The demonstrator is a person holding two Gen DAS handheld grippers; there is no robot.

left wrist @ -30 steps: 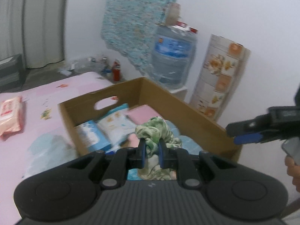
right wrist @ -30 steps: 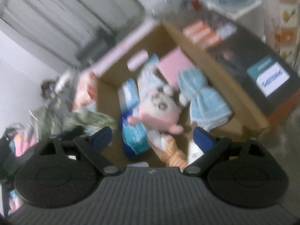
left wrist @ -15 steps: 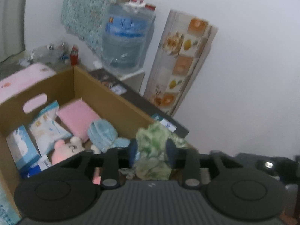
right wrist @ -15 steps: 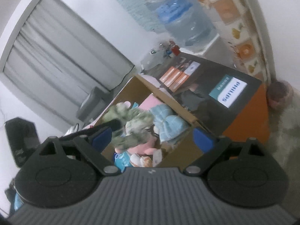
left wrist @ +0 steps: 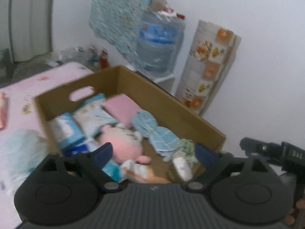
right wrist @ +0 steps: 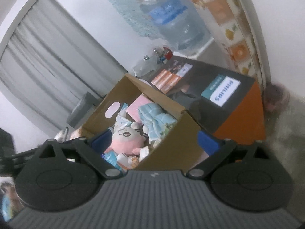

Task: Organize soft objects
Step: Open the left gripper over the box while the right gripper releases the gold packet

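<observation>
Starting with the big stuff: a pink bed (left wrist: 22, 95) is seen only in the left wrist view, with the cardboard box (left wrist: 171, 106) sitting on it. From the right wrist view the same box (right wrist: 177, 147) is caught corner-on, and a dark carton with an orange side (right wrist: 246, 112) is shown right beside it, which the left view barely gets. A grey curtain (right wrist: 42, 61) fills the right view's upper left. A water jug (left wrist: 158, 43) and a flowery roll (left wrist: 209, 63) are picked up by both cameras, against the wall.

Inside the box, a pink plush (left wrist: 122, 145) is found in the middle, touching blue-and-white packets (left wrist: 76, 131) on its left. A light blue cloth (left wrist: 154, 129) is laid just beside it, with a flat pink item (left wrist: 122, 106) behind. The green patterned cloth (left wrist: 187, 148) is seen only in the left view, lying loose in the box's near right corner, next to the light blue cloth.

The left hand-held gripper (left wrist: 153, 153) is spread wide, its jaws just opened, with nothing pinched and the green cloth lying below and between them. The right hand-held gripper (right wrist: 154, 143) is also wide, opened a little further just now, empty, framing the box's near corner.
</observation>
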